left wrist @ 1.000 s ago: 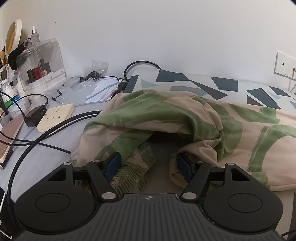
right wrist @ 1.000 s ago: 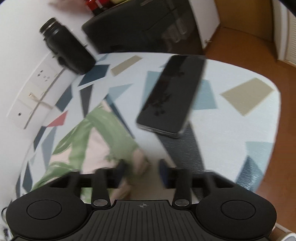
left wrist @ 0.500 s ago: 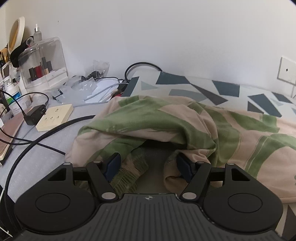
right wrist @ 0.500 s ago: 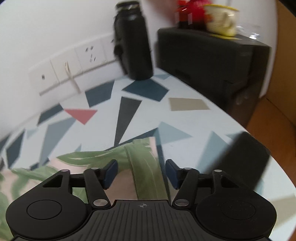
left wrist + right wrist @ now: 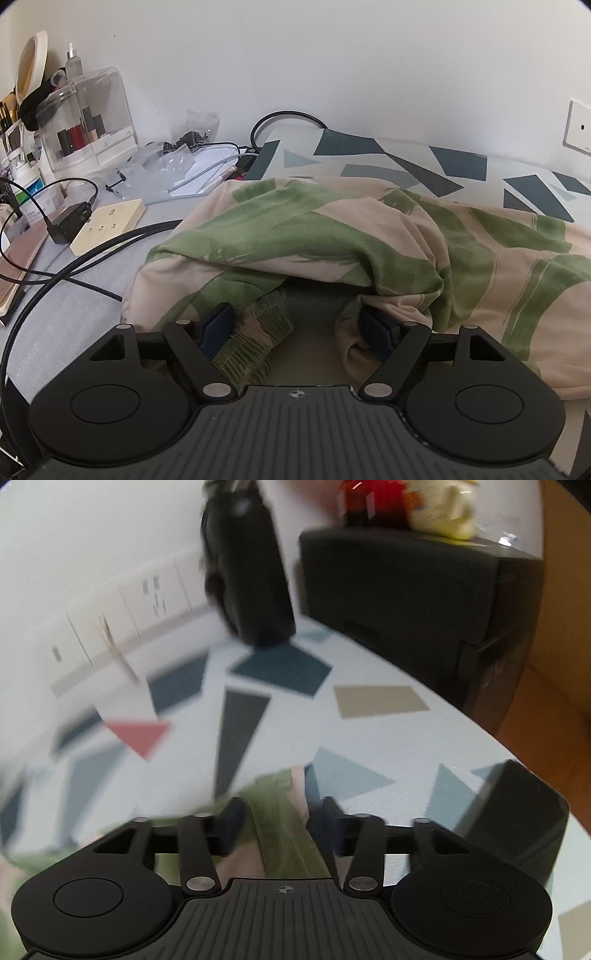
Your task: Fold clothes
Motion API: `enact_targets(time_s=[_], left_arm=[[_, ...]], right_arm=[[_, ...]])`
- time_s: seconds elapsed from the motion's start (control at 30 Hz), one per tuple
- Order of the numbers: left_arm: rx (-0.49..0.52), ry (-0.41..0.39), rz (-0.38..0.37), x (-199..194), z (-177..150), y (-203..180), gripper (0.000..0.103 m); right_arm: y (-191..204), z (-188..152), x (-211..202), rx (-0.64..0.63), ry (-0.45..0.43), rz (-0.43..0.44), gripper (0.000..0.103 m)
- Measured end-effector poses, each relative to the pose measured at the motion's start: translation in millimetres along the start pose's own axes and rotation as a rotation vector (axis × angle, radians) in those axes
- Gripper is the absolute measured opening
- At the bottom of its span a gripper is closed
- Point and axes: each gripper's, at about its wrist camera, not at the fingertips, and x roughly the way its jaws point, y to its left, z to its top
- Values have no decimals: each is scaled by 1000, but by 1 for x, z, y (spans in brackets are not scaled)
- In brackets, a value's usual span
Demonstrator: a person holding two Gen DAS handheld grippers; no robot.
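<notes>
The jaws of the left gripper [image 5: 299,326] stand wide apart, released, with a ribbed cuff [image 5: 253,341] just inside the left one and a bunched fold against the right; the green-and-beige garment [image 5: 332,236] lies heaped ahead of them on the surface [image 5: 59,314]. Over the last second this gripper has crept back slightly, gripping nothing.

The right gripper [image 5: 282,818] also shows its jaws parted, a green strip of the garment between them, not pinched. It has swung up from the phone [image 5: 517,808], now right of the jaws, toward the black bottle [image 5: 247,572] ahead. Only this view shows that far edge; folding looks unsettled.
</notes>
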Motion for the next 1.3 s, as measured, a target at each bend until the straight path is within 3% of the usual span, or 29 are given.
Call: enact_targets(time_s=[0.07,0.23,0.33,0.5,0.7,0.8,0.87,0.97,1.1,1.2,1.3], left_arm=[[-11,-3,-2,0,-1,1,79],[-35,-3,6,1,-3,-2,84],[-37,-1,10,1,-3,-4,85],[-35,5,2,2,-2,-2,86],[-11,16,-11,1,-1,-1,86],[1,20,-21,-1,-1,1,86],[4,23,-20,-3,-1,1,86],[15,22,-13,-8,-2,-3,86],[28,24,-16,-17,-5,-8,86],[35,39,-31,-26,-9,-12,86],[43,55,-102,-38,-14,-21,86]], right_arm=[[-12,-4,-24,53,-28,37,63],[-40,-42,-77,180,-21,117,66],[-45,-70,-93,236,3,123,69],[-42,-98,-83,265,92,130,71],[-27,-92,-65,210,19,120,74],[-17,-80,-51,163,6,89,66],[-10,-68,-39,104,14,38,35],[-14,-49,-24,112,54,35,18],[-22,-24,-7,140,87,84,12],[-24,-6,-3,117,65,104,11],[-41,14,-4,125,29,80,10]])
